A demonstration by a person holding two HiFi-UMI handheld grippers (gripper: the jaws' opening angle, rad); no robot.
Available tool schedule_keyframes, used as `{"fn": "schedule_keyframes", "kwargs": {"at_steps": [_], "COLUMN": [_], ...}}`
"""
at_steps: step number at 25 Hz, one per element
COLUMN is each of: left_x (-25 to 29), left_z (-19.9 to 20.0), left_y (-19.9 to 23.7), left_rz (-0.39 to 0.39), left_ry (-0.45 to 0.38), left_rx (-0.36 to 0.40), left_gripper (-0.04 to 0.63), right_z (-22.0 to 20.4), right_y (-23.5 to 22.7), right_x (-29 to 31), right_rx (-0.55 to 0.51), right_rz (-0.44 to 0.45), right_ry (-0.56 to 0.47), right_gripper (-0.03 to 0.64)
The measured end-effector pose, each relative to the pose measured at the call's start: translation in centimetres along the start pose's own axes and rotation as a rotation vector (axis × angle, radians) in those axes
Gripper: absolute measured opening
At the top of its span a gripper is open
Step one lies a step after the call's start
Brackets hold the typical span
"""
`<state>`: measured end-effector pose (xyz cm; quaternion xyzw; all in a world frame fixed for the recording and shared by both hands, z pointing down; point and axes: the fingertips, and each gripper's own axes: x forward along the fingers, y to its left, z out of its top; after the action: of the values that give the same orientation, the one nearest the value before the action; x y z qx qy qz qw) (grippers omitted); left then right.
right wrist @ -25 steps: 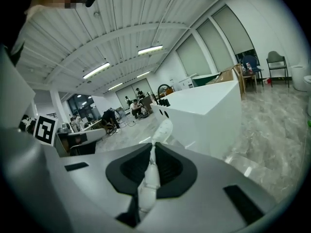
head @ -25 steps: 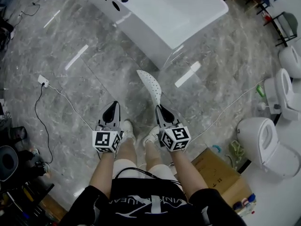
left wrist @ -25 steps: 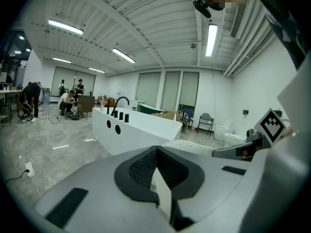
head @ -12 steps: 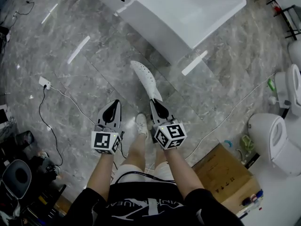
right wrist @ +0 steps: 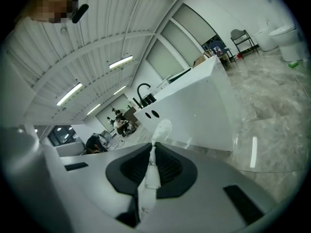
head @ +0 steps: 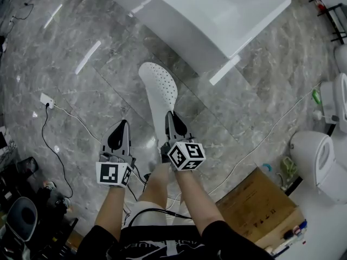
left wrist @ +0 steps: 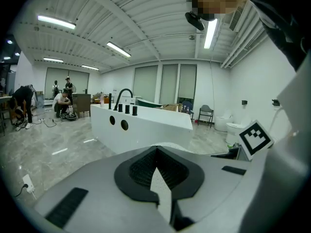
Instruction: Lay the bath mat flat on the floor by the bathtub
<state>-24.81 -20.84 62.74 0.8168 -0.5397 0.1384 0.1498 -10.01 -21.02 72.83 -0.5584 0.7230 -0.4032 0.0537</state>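
Bath mat [head: 160, 85] edge pinched in right tool [head: 169, 116], left tool [head: 122, 124] closed, open floor [head: 103, 91] beside bathtub [head: 217, 10]

Both forearms reach forward and down, side by side. The left gripper [head: 122, 125] has its jaws together; the right gripper [head: 169, 116] pinches the bath mat [head: 158, 83].

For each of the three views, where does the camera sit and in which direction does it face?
Head view: on the person's head, facing steeply down at floor, tub and mat; shows forearms, legs, left gripper, right gripper.
Left gripper view: on the left gripper, facing about level along its shut jaws toward the tub; the right gripper's cube shows.
Right gripper view: on the right gripper, facing along jaws shut on the mat, toward the tub.
Shared: all see the tub.
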Motion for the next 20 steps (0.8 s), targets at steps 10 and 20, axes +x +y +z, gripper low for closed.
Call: {"fn": "schedule_keyframes", "kwargs": {"at_steps": [10, 20], "left_x": [5.7, 8.9], "left_z": [-5.0, -7.9], "left_y": [-3.6, -8.6], "left_rz": [-0.059, -0.094], "left_ry": [-0.024, -0.032], "left_rx": [0.031, 0.060], "left_gripper": [0.012, 0.012], "right_z": [-3.8, -2.4], "right_y": [-14.2, -25.2], "right_x": [0.9, -2.2], "right_rx": [-0.114, -0.139], "right_rz": [-0.176, -0.260], "right_ry": [0.031, 0.017], "right_gripper": [0.037, 0.037]}}
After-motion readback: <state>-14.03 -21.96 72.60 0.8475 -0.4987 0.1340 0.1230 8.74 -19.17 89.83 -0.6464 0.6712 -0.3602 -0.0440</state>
